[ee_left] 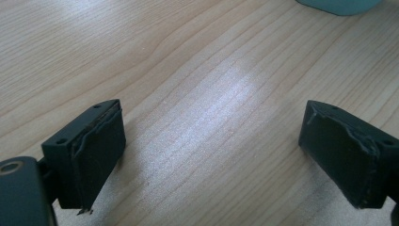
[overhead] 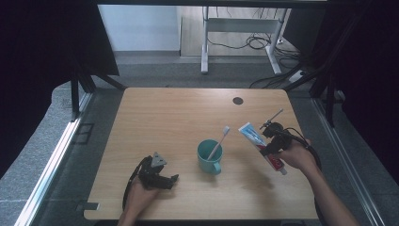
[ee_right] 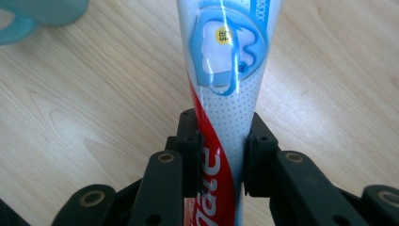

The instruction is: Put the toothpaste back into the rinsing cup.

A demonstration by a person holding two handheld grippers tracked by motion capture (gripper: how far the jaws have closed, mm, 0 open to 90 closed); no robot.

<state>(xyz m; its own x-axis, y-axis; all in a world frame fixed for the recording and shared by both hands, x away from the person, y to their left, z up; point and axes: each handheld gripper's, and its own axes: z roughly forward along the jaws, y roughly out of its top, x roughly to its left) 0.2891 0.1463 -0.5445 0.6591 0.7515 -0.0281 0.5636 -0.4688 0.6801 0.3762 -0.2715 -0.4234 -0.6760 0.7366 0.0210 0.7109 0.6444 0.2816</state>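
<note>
The right gripper (overhead: 272,141) is closed on the tube (overhead: 260,145) of toothpaste; in the right gripper view its two black jaws press the tube (ee_right: 221,94) from both sides at the narrow part near the cap, and the wide flat end points away from the camera, toward 12 o'clock in that view. In the high view the tube is at the right side of the table (overhead: 188,108), at about 3 o'clock from the cup (overhead: 210,157). Its long axis runs diagonally, the flat end toward 10 o'clock and the cap end toward 4 o'clock, close to the right hand (overhead: 296,155). Whether it is raised a little or lies on the wood, I cannot tell for sure. The teal cup stands near the middle of the table with a toothbrush (overhead: 219,142) inside, which leans toward 1 o'clock. The left gripper (overhead: 162,179) rests on the table at about 8 o'clock from the cup, and its jaws are wide apart with nothing between them, only bare wood under them in the left gripper view. I judge that the coming move depends on one relation: the cup lies at 9 o'clock from the right gripper, and the right hand is the one which has the tube, so the tube must travel leftward to reach the brush.
</note>
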